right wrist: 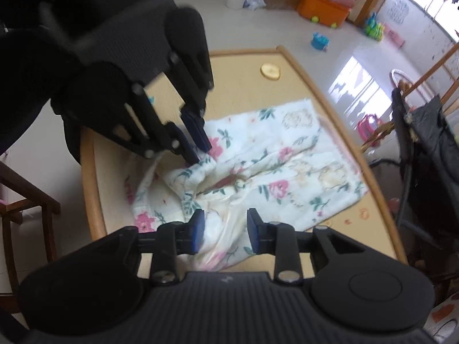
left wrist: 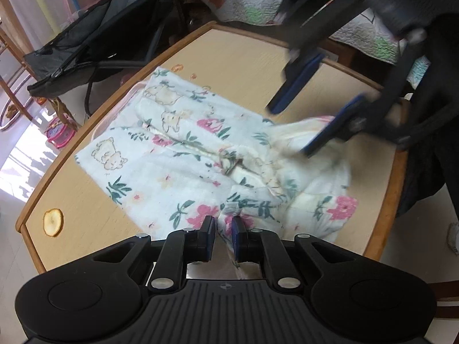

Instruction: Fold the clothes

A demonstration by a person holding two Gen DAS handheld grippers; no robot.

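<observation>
Left gripper [left wrist: 223, 236] is pinching a bunched edge of the floral garment [left wrist: 183, 154], jaws nearly together on the cloth. Right gripper [right wrist: 225, 229] is standing apart, fabric lying loose between its pads without being pressed. Judgement: for a clean fold, the left should be keeping its pinch taut and low while the right is re-gripping a flat edge, not the crumpled heap. The garment is lying on the wooden table [left wrist: 243, 54], flat on the far half, rumpled near both grippers; white, pink flowers, bear prints.
</observation>
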